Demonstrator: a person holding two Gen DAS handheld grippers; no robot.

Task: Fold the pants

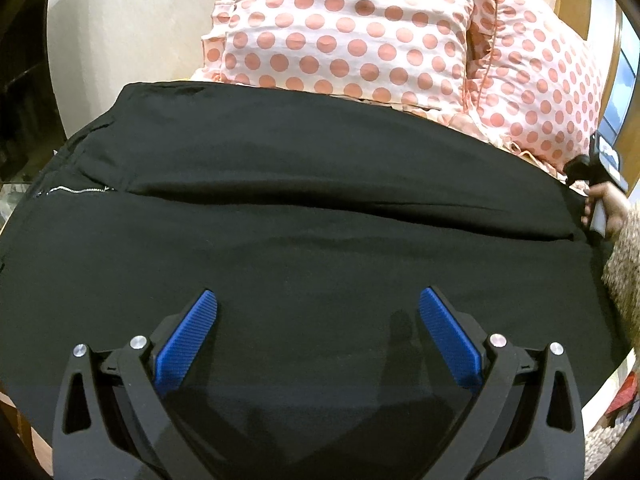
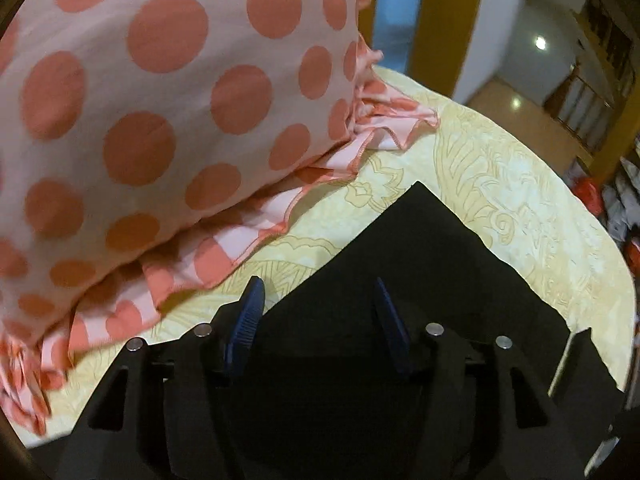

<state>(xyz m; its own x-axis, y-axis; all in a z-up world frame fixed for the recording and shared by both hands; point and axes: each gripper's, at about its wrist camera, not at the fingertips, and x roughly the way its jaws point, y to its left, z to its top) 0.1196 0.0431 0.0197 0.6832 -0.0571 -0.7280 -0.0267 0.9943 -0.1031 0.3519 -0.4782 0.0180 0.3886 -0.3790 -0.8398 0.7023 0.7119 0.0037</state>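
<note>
The left claw (image 1: 318, 300) is hovering with its blue pads (image 1: 186, 340) spread wide apart, gripping nothing, over the black pants (image 1: 300, 200), which are lying folded lengthwise directly beneath and ahead of it. Beyond the pants, a polka-dot pillow (image 1: 380, 28) is resting. The right claw (image 2: 318, 292) is standing with its fingers parted too, holding nothing, above a corner of the pants (image 2: 420, 248) on the yellow patterned bedsheet (image 2: 500, 184). The same pillow (image 2: 160, 100) is lying to its left.
</note>
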